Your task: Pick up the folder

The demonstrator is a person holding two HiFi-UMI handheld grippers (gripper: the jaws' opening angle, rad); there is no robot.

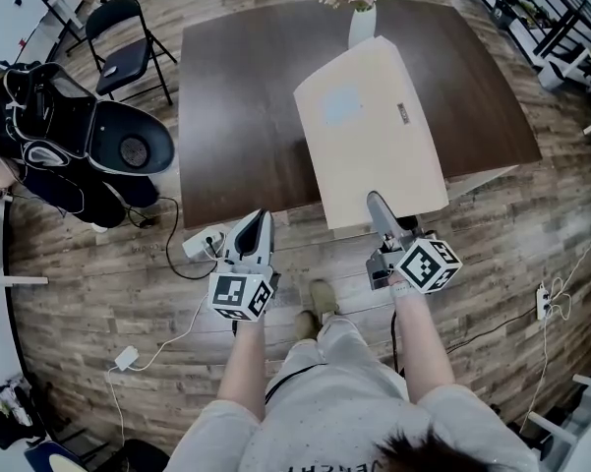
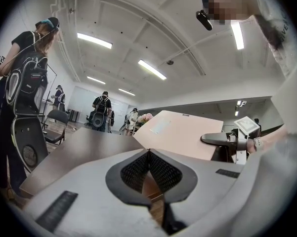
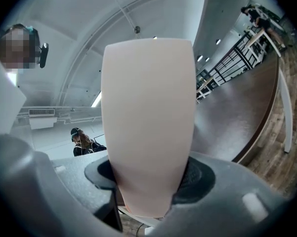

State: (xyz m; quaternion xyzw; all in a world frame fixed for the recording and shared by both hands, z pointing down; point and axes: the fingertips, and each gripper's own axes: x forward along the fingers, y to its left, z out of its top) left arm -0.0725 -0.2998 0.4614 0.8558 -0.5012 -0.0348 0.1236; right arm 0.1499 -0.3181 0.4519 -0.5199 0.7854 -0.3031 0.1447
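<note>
Right gripper (image 1: 382,209) fingers (image 3: 200,174) pinch the near edge of the beige folder (image 1: 374,126), which extends ahead of them above the table (image 1: 236,116). Left gripper (image 2: 148,154) fingers meet, empty. Judged light, stiff, smooth: a deep mid-edge hold should limit slipping.

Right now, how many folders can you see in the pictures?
1. The beige folder is tilted over the table's right side, its near edge between the right gripper's fingers. Another could hide beneath it.
</note>
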